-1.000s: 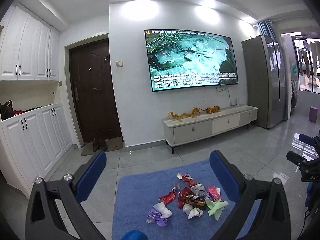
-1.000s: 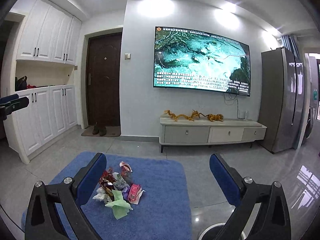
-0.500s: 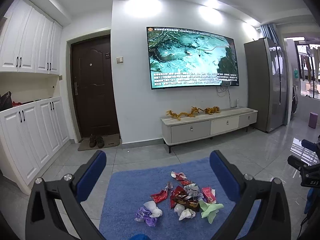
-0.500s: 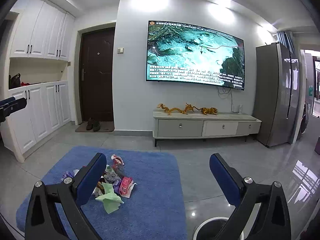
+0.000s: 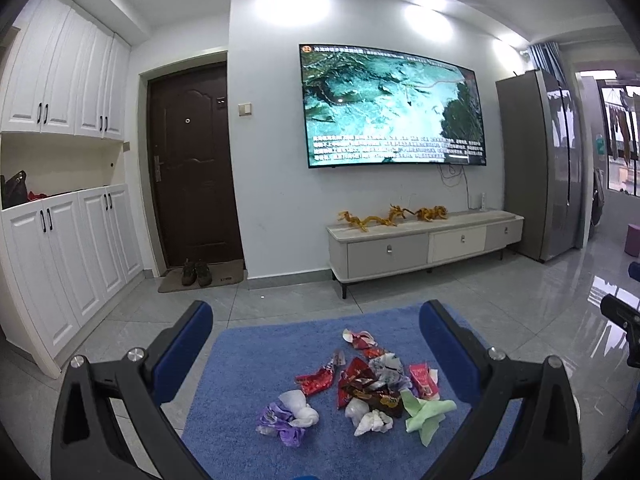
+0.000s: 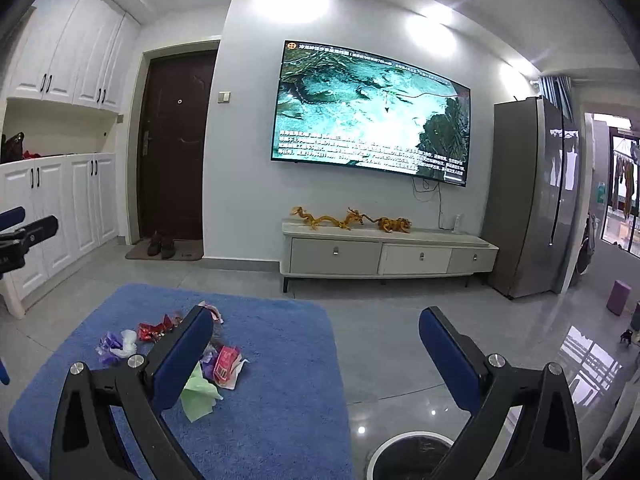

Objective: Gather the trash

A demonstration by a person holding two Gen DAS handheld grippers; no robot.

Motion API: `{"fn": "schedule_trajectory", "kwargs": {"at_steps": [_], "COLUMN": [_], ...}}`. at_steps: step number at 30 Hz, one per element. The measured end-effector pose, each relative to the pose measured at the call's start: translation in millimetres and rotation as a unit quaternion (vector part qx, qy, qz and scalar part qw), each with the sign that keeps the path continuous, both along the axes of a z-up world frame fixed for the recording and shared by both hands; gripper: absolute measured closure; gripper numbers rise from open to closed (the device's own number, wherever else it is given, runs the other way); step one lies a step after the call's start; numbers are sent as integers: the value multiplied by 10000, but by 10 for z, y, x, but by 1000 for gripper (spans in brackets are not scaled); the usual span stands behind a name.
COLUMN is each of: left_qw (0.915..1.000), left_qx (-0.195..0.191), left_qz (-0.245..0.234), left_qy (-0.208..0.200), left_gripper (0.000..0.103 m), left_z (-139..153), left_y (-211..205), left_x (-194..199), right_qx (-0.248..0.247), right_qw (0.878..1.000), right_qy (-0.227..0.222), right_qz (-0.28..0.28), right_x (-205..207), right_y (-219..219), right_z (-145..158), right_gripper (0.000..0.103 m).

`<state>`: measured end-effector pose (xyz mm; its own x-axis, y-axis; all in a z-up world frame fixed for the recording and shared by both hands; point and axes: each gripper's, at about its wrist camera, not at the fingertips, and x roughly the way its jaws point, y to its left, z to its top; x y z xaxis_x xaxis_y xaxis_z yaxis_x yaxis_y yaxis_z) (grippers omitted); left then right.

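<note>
A pile of crumpled trash (image 5: 360, 388) lies on a blue rug (image 5: 240, 400): red wrappers, white tissues, a purple wrapper (image 5: 280, 424) and a green paper (image 5: 426, 412). My left gripper (image 5: 316, 340) is open and empty, held above the rug with the pile ahead between its fingers. My right gripper (image 6: 316, 344) is open and empty. In the right wrist view the pile (image 6: 176, 344) lies partly behind the left finger (image 6: 180, 360). A round bin with a white rim (image 6: 412, 456) stands on the floor just right of the rug (image 6: 280, 380).
A TV cabinet (image 5: 424, 244) with golden dragon figures stands under the wall TV (image 5: 392, 108). White cupboards (image 5: 60, 248), a dark door (image 5: 192, 168) with shoes on a mat and a grey fridge (image 5: 540, 168) line the room. The tiled floor is glossy.
Both grippers have drifted and tilted; the pile now sits higher and more central in the left view. In the right view the bin has come into sight at the bottom. Both stayed open.
</note>
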<state>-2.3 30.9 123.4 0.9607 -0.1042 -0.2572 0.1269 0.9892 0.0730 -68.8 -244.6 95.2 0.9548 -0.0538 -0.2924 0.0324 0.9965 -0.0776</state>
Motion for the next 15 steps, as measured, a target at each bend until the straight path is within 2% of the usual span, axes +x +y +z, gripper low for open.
{"fn": "schedule_trajectory", "kwargs": {"at_steps": [4,8,15], "left_qw": [9999,9994,9958], "left_qx": [20,-104,-356], "left_qz": [-129,-305,-725], "left_qy": [105,115,421], "left_gripper": [0,0,0], "left_z": [-75,-90,-179], "left_y": [-50,-80,-162], "left_x": [32,65,220], "right_qx": [207,264,367], "right_qw": [9997,9994,9988], "right_qy": [133,212,255], "right_qz": [96,2,-212], "right_x": [46,80,96], "right_y": [-56,-70,-121], "right_z": [-84,-140,-190], "right_gripper": [0,0,0]}}
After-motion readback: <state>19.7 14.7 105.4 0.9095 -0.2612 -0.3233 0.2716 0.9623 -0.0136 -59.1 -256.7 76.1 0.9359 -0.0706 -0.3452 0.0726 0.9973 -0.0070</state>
